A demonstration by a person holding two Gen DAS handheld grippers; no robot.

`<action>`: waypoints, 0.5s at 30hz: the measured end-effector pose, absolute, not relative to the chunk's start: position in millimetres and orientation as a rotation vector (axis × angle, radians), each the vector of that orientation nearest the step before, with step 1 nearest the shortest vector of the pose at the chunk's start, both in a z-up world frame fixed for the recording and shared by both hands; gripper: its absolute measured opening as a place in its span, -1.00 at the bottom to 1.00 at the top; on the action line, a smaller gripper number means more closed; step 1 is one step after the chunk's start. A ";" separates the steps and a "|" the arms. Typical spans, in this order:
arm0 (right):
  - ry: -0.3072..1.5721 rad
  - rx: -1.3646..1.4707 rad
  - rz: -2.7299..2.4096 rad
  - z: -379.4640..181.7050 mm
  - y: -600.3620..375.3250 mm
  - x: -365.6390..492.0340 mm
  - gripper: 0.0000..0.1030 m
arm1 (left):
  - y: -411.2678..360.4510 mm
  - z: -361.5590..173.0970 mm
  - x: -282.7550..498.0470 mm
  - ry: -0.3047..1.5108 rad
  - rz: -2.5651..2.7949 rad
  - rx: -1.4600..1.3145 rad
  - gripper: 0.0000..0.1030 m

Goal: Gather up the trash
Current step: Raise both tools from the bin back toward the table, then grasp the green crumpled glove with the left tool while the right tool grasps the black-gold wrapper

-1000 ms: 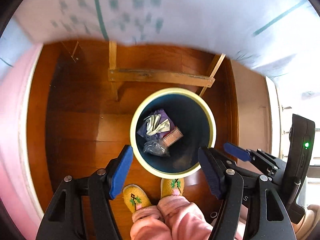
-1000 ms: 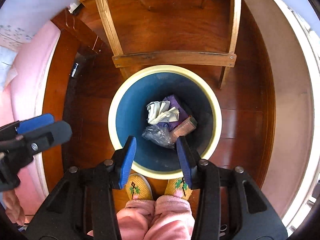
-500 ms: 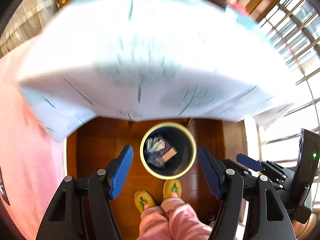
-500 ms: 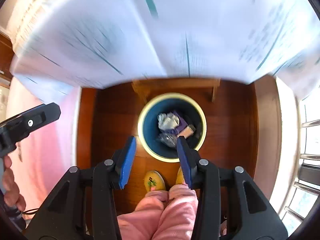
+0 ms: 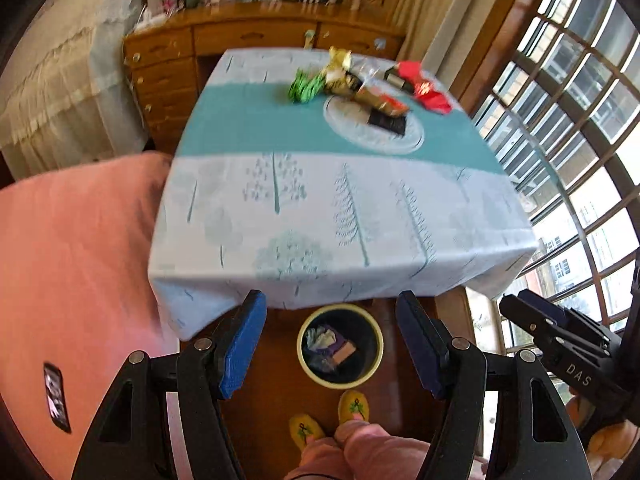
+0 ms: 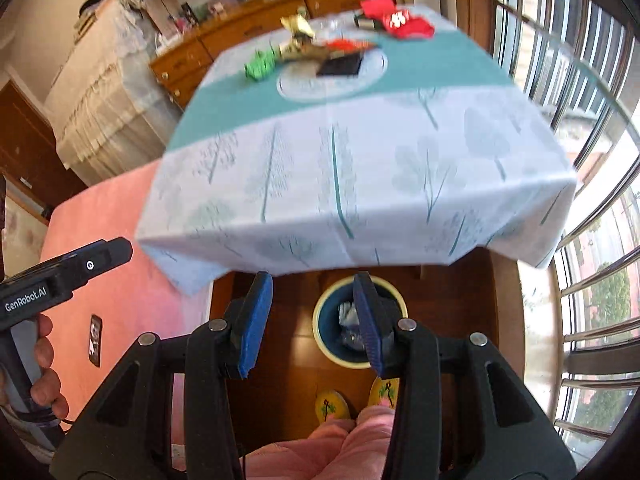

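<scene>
- Both our grippers are up above the table edge with nothing in them: left gripper (image 5: 330, 344) has its fingers wide apart, right gripper (image 6: 312, 324) a bit narrower but also apart.
- Trash bin (image 5: 340, 346) sits on the floor by our slippers (image 5: 306, 432), with some crumpled stuff already inside.
- Wrappers (image 5: 360, 84) lie clustered at the far end of the tablecloth (image 5: 320, 208), kinda blurry.

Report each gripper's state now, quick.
Left gripper: open, blue-padded jaws spread wide, holding nothing.
Right gripper: open, jaws apart, holding nothing.
</scene>
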State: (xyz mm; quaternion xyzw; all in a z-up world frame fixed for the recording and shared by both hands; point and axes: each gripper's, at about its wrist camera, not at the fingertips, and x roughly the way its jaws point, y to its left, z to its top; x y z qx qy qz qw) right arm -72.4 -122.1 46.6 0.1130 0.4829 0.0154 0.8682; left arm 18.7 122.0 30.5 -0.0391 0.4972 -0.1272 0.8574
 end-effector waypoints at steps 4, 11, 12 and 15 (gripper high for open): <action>0.906 0.222 0.017 97.7 -120.5 -68.6 -0.25 | 122.2 73.0 23.2 0.963 -0.281 -0.055 0.33; 0.795 0.178 0.025 152.1 -111.2 -51.0 -0.25 | 138.0 116.9 58.4 0.929 -0.231 -0.069 0.33; 0.788 0.176 0.028 157.2 -110.2 -46.7 -0.25 | 139.9 119.0 64.9 0.931 -0.219 -0.066 0.33; 0.776 0.179 0.042 168.3 -109.9 -25.6 -0.25 | 145.7 121.1 85.9 0.945 -0.205 -0.075 0.33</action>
